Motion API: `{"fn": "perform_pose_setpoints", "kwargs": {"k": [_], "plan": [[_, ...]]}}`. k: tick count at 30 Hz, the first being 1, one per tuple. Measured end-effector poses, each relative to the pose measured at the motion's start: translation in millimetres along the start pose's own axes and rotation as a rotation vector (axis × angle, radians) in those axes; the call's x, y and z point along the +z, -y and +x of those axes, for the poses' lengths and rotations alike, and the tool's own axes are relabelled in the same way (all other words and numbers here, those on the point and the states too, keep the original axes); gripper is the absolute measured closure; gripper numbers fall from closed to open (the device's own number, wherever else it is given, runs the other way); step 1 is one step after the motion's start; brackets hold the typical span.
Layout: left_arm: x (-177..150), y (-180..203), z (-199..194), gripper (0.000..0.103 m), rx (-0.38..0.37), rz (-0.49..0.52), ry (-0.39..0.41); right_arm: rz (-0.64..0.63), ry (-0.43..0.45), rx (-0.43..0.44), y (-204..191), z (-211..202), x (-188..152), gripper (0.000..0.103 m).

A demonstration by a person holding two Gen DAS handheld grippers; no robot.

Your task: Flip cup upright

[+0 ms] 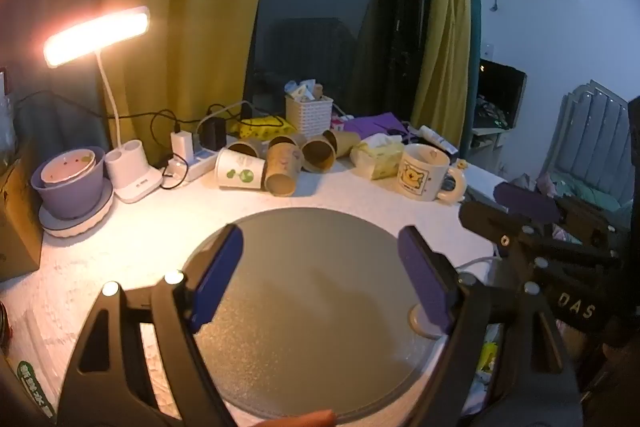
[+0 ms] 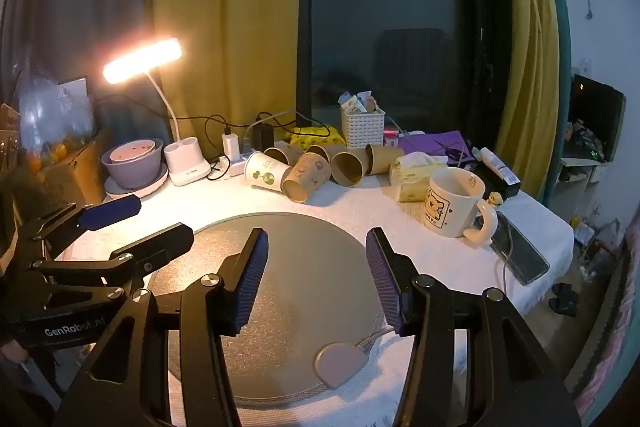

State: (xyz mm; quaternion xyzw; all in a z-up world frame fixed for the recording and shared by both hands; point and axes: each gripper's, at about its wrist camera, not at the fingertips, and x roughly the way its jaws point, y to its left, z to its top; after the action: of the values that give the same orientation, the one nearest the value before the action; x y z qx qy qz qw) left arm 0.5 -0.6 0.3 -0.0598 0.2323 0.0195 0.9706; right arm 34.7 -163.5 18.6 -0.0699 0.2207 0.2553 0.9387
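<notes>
Lying toppled: paper cups between power strip, tissue pack.

Mustard-yellow curtains frame a dark glass window; a glowing white gooseneck desk lamp lights the white-clothed table.

Both views above shared table
</notes>
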Motion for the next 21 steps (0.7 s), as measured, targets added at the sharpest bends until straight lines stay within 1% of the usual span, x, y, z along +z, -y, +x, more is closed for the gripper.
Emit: {"fn": "perform_pose_setpoints", "kwargs": {"k": [8, 12, 21], "plan": [[-1, 1, 0, 0.022, -0.006, -0.006, 0.008, -0.004, -0.002, 0.002, 0, 2, -2, 0.049], [-1, 9, 1, 0.022, 0.001, -0.007, 0.003, 0.002, -0.005, 0.000, 2, 2, -2, 0.049], [-2, -3, 6, 0.022, 0.005, -0.021, -0.006, 0.003, -0.009, 0.004, 1, 2, -3, 0.049]]}}
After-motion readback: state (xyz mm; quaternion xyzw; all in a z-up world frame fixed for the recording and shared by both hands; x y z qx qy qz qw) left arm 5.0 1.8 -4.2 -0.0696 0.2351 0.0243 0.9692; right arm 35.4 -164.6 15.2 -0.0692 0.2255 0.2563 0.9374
